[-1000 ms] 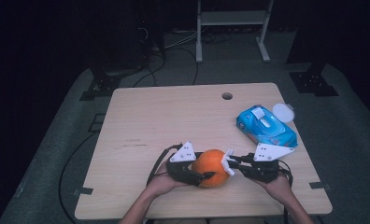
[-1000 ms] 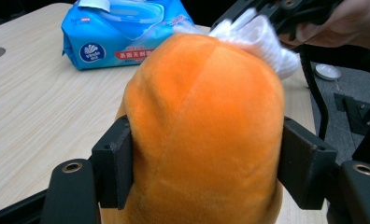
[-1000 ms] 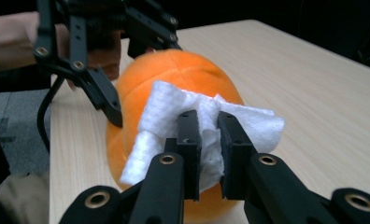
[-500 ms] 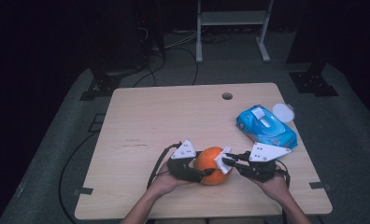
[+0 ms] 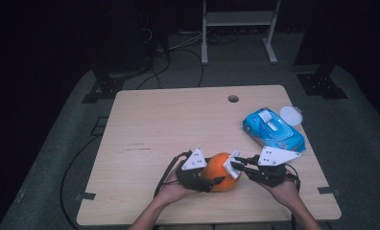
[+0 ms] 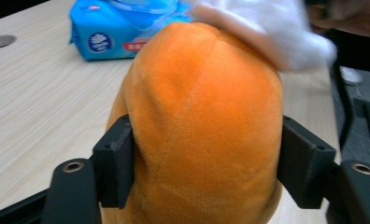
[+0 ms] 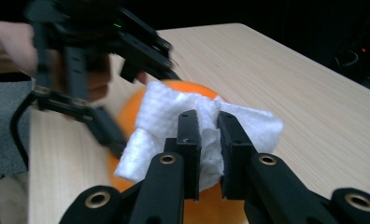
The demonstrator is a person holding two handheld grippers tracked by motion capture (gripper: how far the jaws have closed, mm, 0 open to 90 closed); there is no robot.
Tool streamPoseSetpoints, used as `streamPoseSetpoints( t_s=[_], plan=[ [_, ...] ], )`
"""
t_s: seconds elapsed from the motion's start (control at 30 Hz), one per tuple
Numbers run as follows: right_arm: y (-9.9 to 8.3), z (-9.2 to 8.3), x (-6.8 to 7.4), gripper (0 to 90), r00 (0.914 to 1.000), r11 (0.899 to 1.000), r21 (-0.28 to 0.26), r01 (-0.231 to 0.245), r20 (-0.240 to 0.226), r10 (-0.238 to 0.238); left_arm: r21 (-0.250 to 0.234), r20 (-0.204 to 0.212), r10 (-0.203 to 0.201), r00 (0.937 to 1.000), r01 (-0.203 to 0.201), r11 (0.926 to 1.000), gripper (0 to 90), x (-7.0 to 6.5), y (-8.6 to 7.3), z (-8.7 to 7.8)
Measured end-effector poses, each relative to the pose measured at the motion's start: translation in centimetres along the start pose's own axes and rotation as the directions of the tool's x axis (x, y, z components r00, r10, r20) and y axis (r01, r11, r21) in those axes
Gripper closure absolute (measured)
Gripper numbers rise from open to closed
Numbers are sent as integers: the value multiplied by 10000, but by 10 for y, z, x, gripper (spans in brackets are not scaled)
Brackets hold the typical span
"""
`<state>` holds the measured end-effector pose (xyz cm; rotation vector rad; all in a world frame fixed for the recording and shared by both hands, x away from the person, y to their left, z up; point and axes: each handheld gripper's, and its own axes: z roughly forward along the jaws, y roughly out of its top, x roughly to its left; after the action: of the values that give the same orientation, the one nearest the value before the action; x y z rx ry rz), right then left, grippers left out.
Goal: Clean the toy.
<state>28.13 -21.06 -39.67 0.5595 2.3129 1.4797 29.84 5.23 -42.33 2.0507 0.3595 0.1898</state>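
The plush ball [image 5: 220, 165] sits between my grippers; the wipe [image 5: 234, 163] lies on it, the wipes pack [image 5: 273, 129] probably at two o'clock.

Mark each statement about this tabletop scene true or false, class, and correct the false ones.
1. The left gripper has its jaws on either side of an orange plush toy. True.
2. The right gripper pinches a white wipe against the toy. True.
3. The blue wipes pack lies at the table's left edge. False: in the high view it lies toward the right side of the table, beyond the right gripper.
4. The toy is green. False: it is orange.
5. A round hole sits near the far edge of the table. True.
6. The right gripper holds nothing. False: the folded wipe is clamped between its jaws.
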Motion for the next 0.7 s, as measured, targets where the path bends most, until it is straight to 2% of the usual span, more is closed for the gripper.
streamPoseSetpoints(
  t_s=[0.03, 0.07, 0.13, 0.2, 0.37, 0.47, 0.6, 0.7],
  plan=[
    [-4, -1, -3, 799, 9999, 9999, 55, -89, 74, 89, 23, 340, 75, 9994, -76, 10000, 245, 1, 0, -1],
    [-9, -2, -6, 799, 9997, 9997, 128, -224, 83, 223, -13, 387, 52, 9992, -51, 10000, 220, 2, -1, -2],
    [-13, -4, -7, 799, 9994, 9992, 250, -304, 150, 301, -121, 298, -107, 9995, 110, 9999, 228, 3, -2, -1],
    [-12, -6, -6, 799, 9994, 9992, 296, -271, 217, 265, -198, 0, -42, 10000, 42, 9998, 258, -2, -1, 3],
    [7, -3, 13, 799, 9992, 9994, -49, 349, -186, -350, -67, -365, 184, 9992, -186, 9998, 276, -12, 2, 10],
    [14, 4, 20, 799, 9961, 9960, 188, 876, -127, -874, -1, -338, 268, 9991, -268, 9996, 278, -12, 2, 9],
    [4, 0, 6, 799, 9992, 9992, 118, 394, -64, -393, -297, 318, -463, 9984, 472, 9984, 240, -2, 0, 6],
    [-3, -6, -3, 799, 9997, 9997, 208, 152, 207, -156, -463, 287, -606, 9977, 619, 9970, 249, 2, -3, 6]
  ],
)
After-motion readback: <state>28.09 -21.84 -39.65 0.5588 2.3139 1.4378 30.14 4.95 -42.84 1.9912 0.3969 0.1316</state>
